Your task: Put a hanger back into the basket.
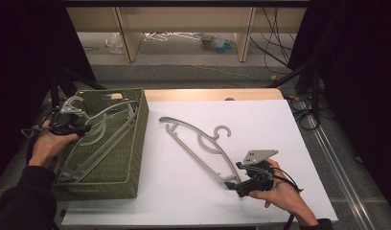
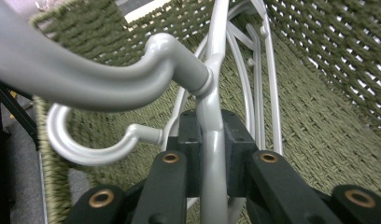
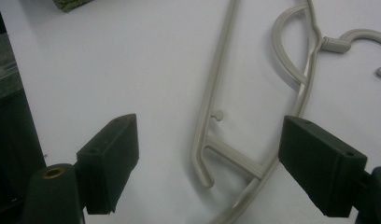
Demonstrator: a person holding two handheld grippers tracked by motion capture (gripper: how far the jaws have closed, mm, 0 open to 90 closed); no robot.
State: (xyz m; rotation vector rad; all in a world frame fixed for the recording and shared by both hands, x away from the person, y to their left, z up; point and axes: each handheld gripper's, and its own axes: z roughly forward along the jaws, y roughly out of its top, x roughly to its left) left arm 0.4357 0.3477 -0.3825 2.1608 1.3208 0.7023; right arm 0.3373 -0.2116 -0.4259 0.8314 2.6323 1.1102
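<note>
Currently:
left gripper (image 2: 212,140): clamped on grey hanger (image 2: 212,84) inside green basket (image 1: 136,143)
right gripper (image 3: 209,158): jaws wide apart, straddling table hanger (image 3: 212,107)

Bench (image 1: 280,143), white top. Woven olive basket (image 1: 131,158) at its left edge, with grey hangers (image 1: 100,143) lying slantwise inside. Left gripper (image 1: 71,122) over the basket's left rim, at a hanger hook. One grey hanger (image 1: 193,141) flat on the bench, hook pointing right. Right gripper (image 1: 236,184) at that hanger's lower end.
</note>
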